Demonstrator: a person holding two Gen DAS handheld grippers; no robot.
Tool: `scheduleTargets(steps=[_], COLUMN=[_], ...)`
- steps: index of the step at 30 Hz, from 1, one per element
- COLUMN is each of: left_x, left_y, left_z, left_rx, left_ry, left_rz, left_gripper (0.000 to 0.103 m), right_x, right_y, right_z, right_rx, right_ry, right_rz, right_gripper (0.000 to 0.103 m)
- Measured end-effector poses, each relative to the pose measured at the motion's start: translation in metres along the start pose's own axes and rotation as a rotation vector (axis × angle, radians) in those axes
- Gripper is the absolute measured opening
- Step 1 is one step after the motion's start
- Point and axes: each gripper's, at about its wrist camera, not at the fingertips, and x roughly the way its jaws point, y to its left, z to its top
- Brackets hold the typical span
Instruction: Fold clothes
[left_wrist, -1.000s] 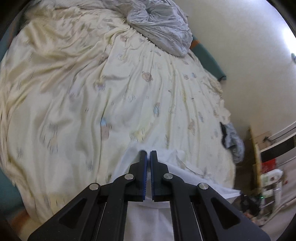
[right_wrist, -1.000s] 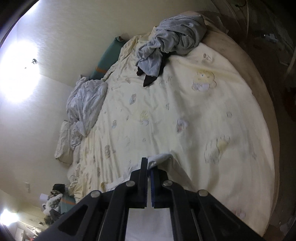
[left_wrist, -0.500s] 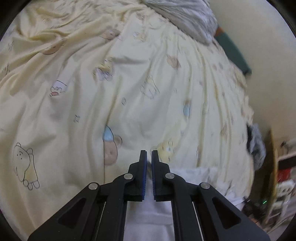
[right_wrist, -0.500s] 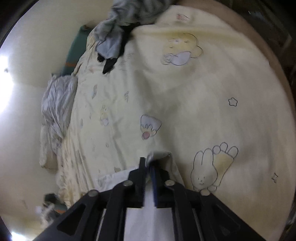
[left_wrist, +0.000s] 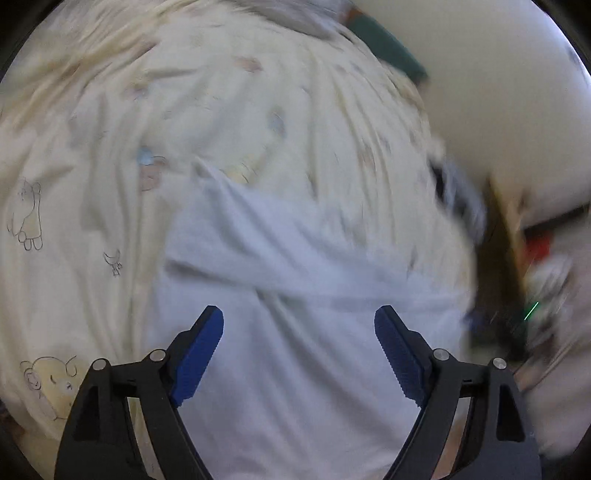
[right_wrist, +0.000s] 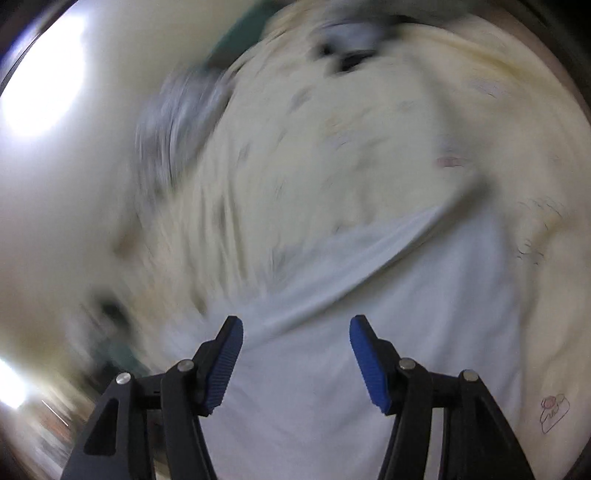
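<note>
While both views blur with motion, a cream bedsheet (left_wrist: 92, 184) printed with cartoon animals fills most of each picture. On it lies a white garment (left_wrist: 295, 295), spread flat with one fold running across its far part — it sits directly below both tools. A crumpled grey cloth (right_wrist: 177, 110) rests farther up the bed. The left gripper (left_wrist: 298, 332) hangs above the garment, jaws opening with nothing pinched; the right gripper (right_wrist: 296, 332) likewise — jaws opening, pads clear of the fabric.
</note>
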Motion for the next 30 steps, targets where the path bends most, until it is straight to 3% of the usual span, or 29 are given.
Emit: scheduleTargets(steps=[1,3,4,5,6,8,14,26,30], left_x=[0.003,0.017,0.024,0.032,0.043,0.058,0.074,0.065,0.040], left_y=[-0.015,-0.031,-0.033,-0.033,-0.031,-0.028,-0.017,0.001,0.012], left_z=[-0.008,-0.016,-0.017,-0.015,-0.013,-0.005,0.028,0.132,0.133], left_rx=[0.083,0.146,0.153,0.150,0.136,0.104,0.054,0.026,-0.012], left_ry=[-0.002,0.023,0.043,0.063,0.092,0.124,0.087,-0.134,-0.161], left_rz=[0.051,0.081,0.094,0.116,0.144,0.173,0.219,0.370,0.335], left_gripper=[0.087,0.084,0.077,0.053,0.039,0.034,0.032,0.032,0.033], right_x=[0.012,0.036,0.045,0.055,0.064,0.077,0.091,0.110,0.092], right_y=[0.029,0.065,0.066,0.067,0.068,0.069,0.067,0.056,0.052], right_z=[-0.008,-0.026,-0.030,-0.034,-0.038,-0.041,-0.017,0.065,0.071], right_rx=[-0.176,-0.392,-0.383,-0.373,-0.364,-0.367,-0.327,-0.297,-0.282], right_ry=[0.013,0.047,0.078,0.109,0.140,0.152,0.096,0.009,-0.014], right_rz=[-0.097,-0.189,-0.176,-0.164,-0.151,-0.177,-0.209,-0.239,-0.211], right_gripper=[0.060,0.022,0.002,0.002,0.002,0.002,0.002,0.002,0.002])
